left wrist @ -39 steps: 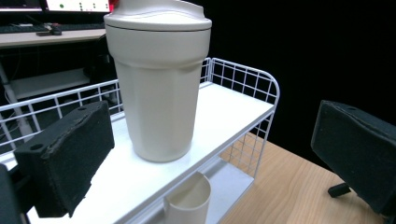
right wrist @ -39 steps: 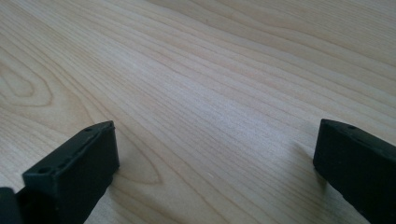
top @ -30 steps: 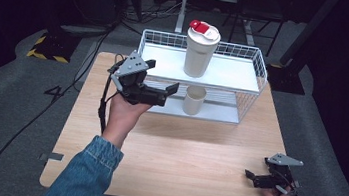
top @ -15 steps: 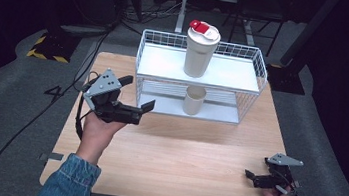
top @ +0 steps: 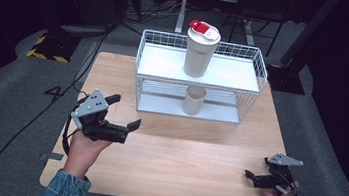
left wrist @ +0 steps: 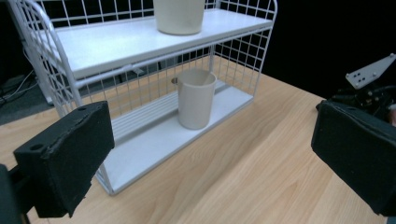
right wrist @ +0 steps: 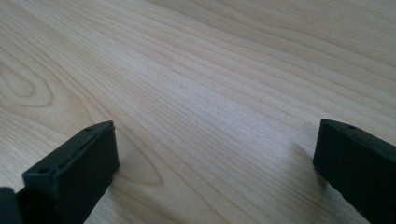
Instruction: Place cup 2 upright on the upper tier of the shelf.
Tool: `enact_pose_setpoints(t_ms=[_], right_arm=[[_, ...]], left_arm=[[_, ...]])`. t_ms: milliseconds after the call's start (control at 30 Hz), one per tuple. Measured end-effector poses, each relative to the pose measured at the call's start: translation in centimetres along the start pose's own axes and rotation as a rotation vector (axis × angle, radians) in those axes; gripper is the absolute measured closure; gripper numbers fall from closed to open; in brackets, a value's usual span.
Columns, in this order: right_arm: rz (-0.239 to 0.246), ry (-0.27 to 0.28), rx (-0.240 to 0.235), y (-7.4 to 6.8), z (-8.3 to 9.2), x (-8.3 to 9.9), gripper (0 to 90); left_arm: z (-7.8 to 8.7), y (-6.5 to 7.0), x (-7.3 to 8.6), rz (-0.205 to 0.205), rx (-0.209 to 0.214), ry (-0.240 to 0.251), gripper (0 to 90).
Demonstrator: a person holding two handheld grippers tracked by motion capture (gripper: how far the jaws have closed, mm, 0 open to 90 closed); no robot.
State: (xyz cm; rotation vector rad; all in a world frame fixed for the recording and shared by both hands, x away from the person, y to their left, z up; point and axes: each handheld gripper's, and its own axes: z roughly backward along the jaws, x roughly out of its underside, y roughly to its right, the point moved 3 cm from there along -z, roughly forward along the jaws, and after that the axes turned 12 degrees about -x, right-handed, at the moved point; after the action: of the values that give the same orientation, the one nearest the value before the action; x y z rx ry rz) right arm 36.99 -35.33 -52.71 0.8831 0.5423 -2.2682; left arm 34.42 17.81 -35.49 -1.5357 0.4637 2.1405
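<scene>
Left gripper [top: 122, 117] idle near the table's left edge, jaws spread; small cup [top: 194, 100] in the rack remains ungrasped.

Risk, as judged: a reach from this angle could catch the wire rack [top: 251, 95] at its front corner post or snag the mesh, shifting the rack and toppling the cup; wide jaws could also knock the cup backward before closing. The cup is plain beige, open-topped, upright, standing on the rack's lower shelf near its front edge, below the lidded tumbler [top: 201, 51] on the upper shelf. Right gripper [top: 259, 178] rests released at the table's near right corner, holding nothing, well apart from the rack.
</scene>
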Motion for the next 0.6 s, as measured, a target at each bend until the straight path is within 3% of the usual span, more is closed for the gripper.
enact_pose_setpoints(t_ms=[133, 233, 400, 500, 600], right_arm=[[0.000, 0.000, 0.000, 0.0, 0.0, 0.0, 0.2], [0.000, 0.000, 0.000, 0.0, 0.0, 0.0, 0.2], [0.000, 0.000, 0.000, 0.0, 0.0, 0.0, 0.2], [0.000, 0.000, 0.000, 0.0, 0.0, 0.0, 0.2], [0.000, 0.000, 0.000, 0.0, 0.0, 0.0, 0.2]], left_arm=[[0.6, -0.2, 1.5, -0.015, -0.017, -0.020, 0.0], [0.5, -0.3, 3.1, -0.038, -0.043, -0.064, 0.0], [0.0, -0.4, 5.6, -0.019, -0.047, -0.114, 0.0], [-0.3, -0.4, 6.9, -0.024, -0.071, -0.134, 0.1], [-0.6, -0.5, 8.3, 0.005, -0.074, -0.151, 0.1]])
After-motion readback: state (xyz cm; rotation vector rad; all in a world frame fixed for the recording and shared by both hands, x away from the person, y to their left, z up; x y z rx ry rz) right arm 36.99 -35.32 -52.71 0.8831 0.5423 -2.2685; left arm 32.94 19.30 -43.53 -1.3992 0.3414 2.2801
